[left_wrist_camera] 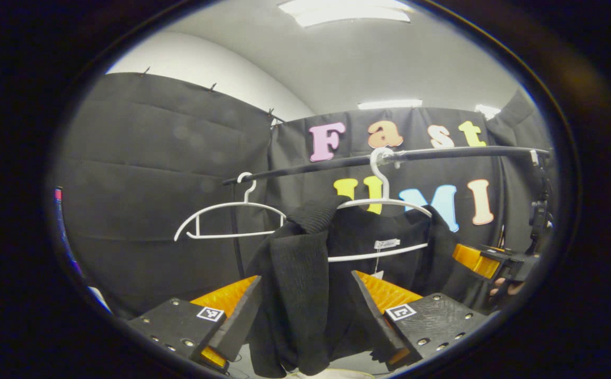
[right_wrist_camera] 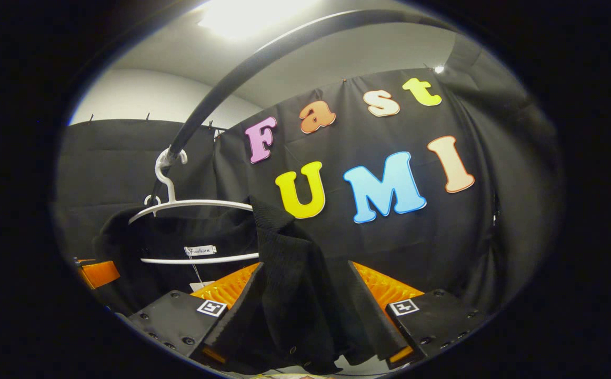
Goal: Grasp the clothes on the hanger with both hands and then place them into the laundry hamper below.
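L gripper (left_wrist_camera: pixel 305 310) & R gripper (right_wrist_camera: pixel 305 310) both raised, wide open astride black garment (left_wrist_camera: pixel 305 273) on hanger (left_wrist_camera: pixel 384 202).

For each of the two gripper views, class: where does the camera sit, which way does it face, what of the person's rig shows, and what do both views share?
Left gripper view: rides the left gripper, facing the black knitted garment and an empty white hanger; the right gripper shows farther off.
Right gripper view: rides the right gripper, facing the garment's other shoulder.
Shared: garment, its white plastic hanger, the black rail.
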{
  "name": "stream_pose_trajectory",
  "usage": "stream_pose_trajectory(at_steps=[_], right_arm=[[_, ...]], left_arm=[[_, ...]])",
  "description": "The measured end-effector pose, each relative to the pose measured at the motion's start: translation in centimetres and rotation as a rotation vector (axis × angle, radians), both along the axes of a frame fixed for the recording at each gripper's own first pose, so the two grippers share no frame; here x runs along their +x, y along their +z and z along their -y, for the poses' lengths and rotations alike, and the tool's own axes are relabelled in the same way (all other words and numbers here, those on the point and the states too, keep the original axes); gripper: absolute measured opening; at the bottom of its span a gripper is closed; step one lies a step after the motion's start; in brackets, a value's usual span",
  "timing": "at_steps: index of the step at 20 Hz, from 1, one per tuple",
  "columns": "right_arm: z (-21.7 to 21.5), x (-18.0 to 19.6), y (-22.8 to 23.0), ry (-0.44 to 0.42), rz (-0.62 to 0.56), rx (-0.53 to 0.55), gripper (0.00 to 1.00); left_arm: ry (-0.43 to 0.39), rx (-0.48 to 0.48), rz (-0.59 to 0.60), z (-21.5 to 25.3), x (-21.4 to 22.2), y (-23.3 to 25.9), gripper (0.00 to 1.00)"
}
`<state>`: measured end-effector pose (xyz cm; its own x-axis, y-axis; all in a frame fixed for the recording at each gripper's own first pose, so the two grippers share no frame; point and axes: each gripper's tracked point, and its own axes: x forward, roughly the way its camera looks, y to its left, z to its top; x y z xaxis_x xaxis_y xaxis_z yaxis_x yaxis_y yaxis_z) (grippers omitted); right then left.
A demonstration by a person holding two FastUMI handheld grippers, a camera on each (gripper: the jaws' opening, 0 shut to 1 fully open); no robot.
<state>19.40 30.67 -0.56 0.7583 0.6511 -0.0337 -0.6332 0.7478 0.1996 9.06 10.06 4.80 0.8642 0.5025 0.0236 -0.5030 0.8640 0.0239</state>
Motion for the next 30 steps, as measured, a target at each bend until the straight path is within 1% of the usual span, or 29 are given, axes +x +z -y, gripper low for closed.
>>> stream_pose_trajectory(at_steps=[1, 4, 7, 10, 13, 16, 17, 19, 20, 21, 22, 23, 24, 25, 26, 27, 28, 29, 30], right_arm=[[-0.6, 0.3, -0.2, 0.019, -0.006, 0.002, 0.98], [-2.2, 0.6, -0.7, 0.082, -0.005, -0.004, 0.98], [-4.1, 0.8, -1.4, 0.132, 0.003, -0.028, 0.98], [-5.4, 1.4, -2.0, 0.148, 0.004, -0.045, 0.98], [-6.0, 2.2, -2.3, 0.137, 0.022, -0.061, 0.98], [-6.9, 2.3, -2.5, 0.161, 0.022, -0.064, 0.98], [-7.1, 2.3, -2.6, 0.172, 0.028, -0.06, 0.88], [-7.1, 2.6, -2.6, 0.17, 0.047, -0.068, 0.83], [-7.0, 2.8, -2.6, 0.169, 0.056, -0.07, 0.72], [-7.2, 3.0, -2.7, 0.168, 0.064, -0.072, 0.63], [-7.1, 3.3, -2.6, 0.166, 0.078, -0.08, 0.51], [-6.9, 3.5, -2.7, 0.162, 0.089, -0.086, 0.39], [-6.7, 3.7, -2.7, 0.157, 0.09, -0.086, 0.28], [-6.7, 3.8, -2.8, 0.166, 0.076, -0.074, 0.17], [-7.0, 3.6, -2.9, 0.187, 0.052, -0.062, 0.11], [-7.1, 3.5, -3.0, 0.208, 0.033, -0.05, 0.14], [-7.2, 3.6, -2.9, 0.227, 0.01, -0.03, 0.14], [-7.4, 3.3, -3.2, 0.259, -0.015, -0.022, 0.06], [-7.3, 3.3, -3.4, 0.28, -0.026, -0.023, 0.06]], left_arm=[[0.012, -0.014, 0.005, -0.1, 0.5, -0.1, 0.94], [0.04, -0.048, 0.014, -0.2, 1.6, -1.0, 0.95], [0.062, -0.057, 0.021, -0.2, 2.3, -1.4, 0.95], [0.091, -0.049, 0.025, -0.7, 2.8, -1.3, 0.95], [0.106, -0.05, 0.024, -1.4, 3.3, -1.2, 0.95], [0.125, -0.047, 0.015, -2.2, 3.3, -1.3, 0.95], [0.123, -0.054, 0.014, -2.3, 3.5, -1.4, 0.95], [0.118, -0.066, 0.015, -2.3, 3.8, -1.6, 0.94], [0.142, -0.069, 0.015, -2.7, 3.7, -1.7, 0.8], [0.153, -0.077, 0.011, -3.1, 3.7, -2.0, 0.66], [0.144, -0.086, 0.007, -2.7, 4.1, -2.3, 0.51], [0.173, -0.09, 0.0, -3.1, 3.9, -2.6, 0.35], [0.181, -0.1, -0.008, -3.3, 3.9, -3.0, 0.19], [0.167, -0.106, -0.017, -2.7, 4.0, -2.9, 0.15], [0.142, -0.107, -0.018, -2.2, 4.7, -2.9, 0.1], [0.123, -0.103, -0.004, -1.6, 4.9, -2.5, 0.07], [0.088, -0.106, 0.012, -1.2, 5.3, -2.3, 0.05], [0.056, -0.112, 0.017, -0.5, 5.6, -2.1, 0.02], [0.044, -0.106, 0.021, -0.4, 5.5, -1.8, 0.05]])
